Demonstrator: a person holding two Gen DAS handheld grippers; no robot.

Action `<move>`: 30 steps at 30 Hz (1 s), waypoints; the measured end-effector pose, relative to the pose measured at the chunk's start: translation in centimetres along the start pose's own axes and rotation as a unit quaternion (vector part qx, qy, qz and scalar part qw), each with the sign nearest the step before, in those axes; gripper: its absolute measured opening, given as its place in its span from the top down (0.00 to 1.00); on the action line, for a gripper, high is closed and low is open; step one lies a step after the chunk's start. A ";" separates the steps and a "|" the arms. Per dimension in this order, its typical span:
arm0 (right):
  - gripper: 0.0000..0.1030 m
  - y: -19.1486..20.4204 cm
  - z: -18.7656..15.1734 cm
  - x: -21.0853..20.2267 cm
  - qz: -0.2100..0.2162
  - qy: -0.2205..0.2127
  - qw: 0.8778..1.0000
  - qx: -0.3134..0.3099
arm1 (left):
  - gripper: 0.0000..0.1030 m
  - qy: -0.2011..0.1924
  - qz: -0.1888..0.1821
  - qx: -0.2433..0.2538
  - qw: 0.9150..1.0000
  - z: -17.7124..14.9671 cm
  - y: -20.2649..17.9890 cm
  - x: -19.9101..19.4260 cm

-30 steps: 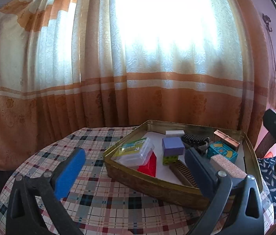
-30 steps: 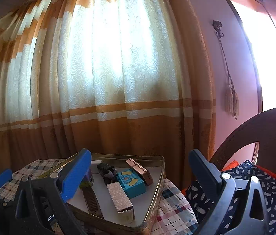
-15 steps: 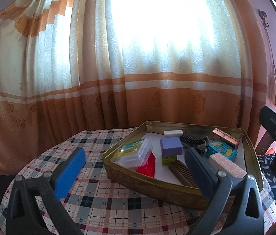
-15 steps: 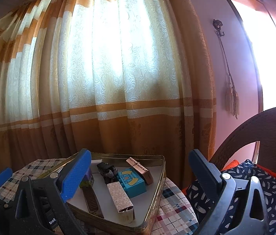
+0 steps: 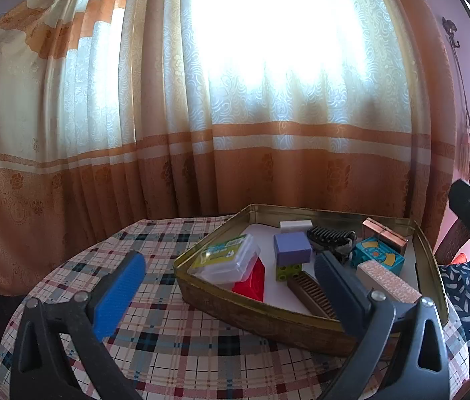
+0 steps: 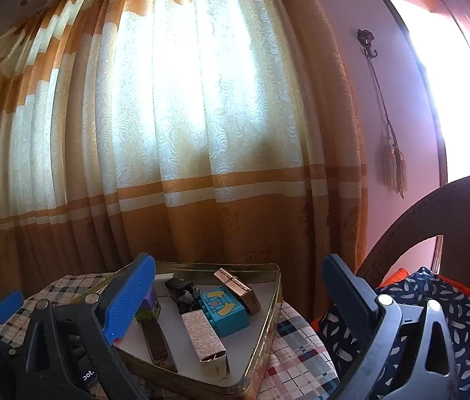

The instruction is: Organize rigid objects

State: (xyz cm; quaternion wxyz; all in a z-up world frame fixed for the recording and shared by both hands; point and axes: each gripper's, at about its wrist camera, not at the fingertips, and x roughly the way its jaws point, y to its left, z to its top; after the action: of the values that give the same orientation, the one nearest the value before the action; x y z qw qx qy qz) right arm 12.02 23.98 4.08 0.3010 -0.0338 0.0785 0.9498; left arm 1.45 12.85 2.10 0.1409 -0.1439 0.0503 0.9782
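Note:
A gold metal tin [image 5: 268,320] [image 6: 270,320] sits on the checked tablecloth and holds several items: a clear plastic box [image 5: 225,260], a red block [image 5: 251,280], a purple block [image 5: 291,248] on a green brick, a brown comb [image 5: 308,293] [image 6: 156,340], a black clip [image 5: 330,235] [image 6: 181,288], a blue toy brick [image 5: 380,258] [image 6: 225,310], a pink patterned box [image 5: 388,281] [image 6: 205,336] and a copper case [image 5: 385,235] [image 6: 238,285]. My left gripper [image 5: 231,296] hangs open in front of the tin, empty. My right gripper [image 6: 235,303] is open over the tin's right side, empty.
The round table [image 5: 175,343] carries a plaid cloth. An orange and cream curtain [image 5: 235,133] hangs close behind it. A wicker chair [image 6: 435,220] with a dark patterned cushion [image 6: 461,310] stands to the right.
Both grippers stay open and almost still. The left wrist view has drifted slightly, with the tin in about the same place.

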 end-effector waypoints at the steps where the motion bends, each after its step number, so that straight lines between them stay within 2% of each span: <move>1: 0.02 0.0 0.0 0.0 0.000 0.000 1.000 0.000 | 0.00 0.000 0.000 0.000 1.000 0.0 0.0 0.0; 30: 0.02 -0.4 0.1 -0.3 0.000 -0.005 1.000 0.010 | 0.00 -0.001 0.003 0.014 1.000 -0.1 -0.2 0.0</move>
State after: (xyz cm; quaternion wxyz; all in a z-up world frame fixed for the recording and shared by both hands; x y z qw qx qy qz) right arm 12.52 24.13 4.15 0.3016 -0.0260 0.0862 0.9492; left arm 1.56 13.06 1.98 0.1401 -0.1410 0.0644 0.9779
